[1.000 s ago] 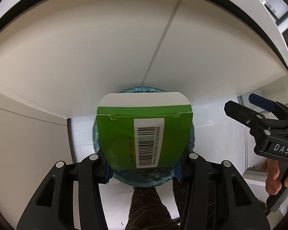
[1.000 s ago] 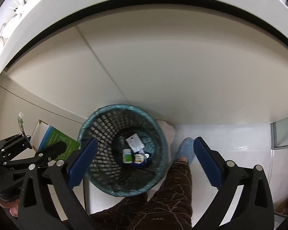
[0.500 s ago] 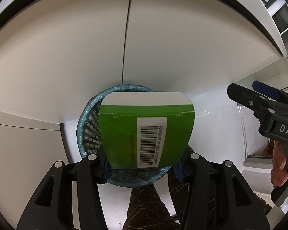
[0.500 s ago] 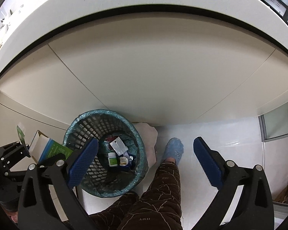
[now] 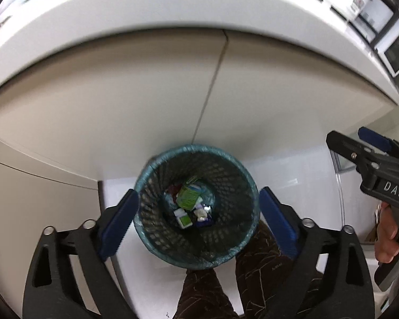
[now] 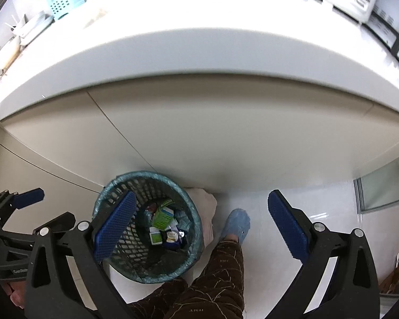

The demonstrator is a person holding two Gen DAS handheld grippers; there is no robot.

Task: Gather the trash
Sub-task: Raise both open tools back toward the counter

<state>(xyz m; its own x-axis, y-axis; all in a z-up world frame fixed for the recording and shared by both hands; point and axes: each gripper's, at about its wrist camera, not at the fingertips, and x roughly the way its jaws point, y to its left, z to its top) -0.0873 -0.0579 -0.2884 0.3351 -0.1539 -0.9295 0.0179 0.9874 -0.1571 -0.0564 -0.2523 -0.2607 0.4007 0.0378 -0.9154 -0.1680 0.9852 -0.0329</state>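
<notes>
- Left claw point(image 5: 198, 216): jaws spread wide, just been opening, nothing between the blue pads point(image 5: 118, 224); released.
- Green carton point(image 5: 188, 198): inside the mesh bin point(image 5: 146, 228), lying tilted on top of the other rubbish at the bottom; centre of the left wrist view, directly below the gap of the left claw.
- Long axis of the green carton: running from lower left to upper right in the right wrist view.
- Right claw point(image 6: 199, 226): jaws wide apart, empty; released. Mesh bin sitting behind its left pad, lower left of the right wrist view, so offset to one side of this claw.
- Nearer claw to the mesh bin: the left one, centred over the rim; right claw beside it, over the floor point(image 6: 266, 242) and a blue shoe point(image 6: 238, 224).
- Judgement: drop of the green carton complete; next move likely back up toward the table point(image 6: 199, 74), upper part of both views, for further trash.
- Counts: mesh bin, one, with a liner; green carton, one; claws, two; small white bottles point(image 6: 155, 238) with green labels, at least one clear, possibly two; remaining items in the bin, several, too small to separate; blue basket point(image 6: 66, 2) on the table, one.
</notes>
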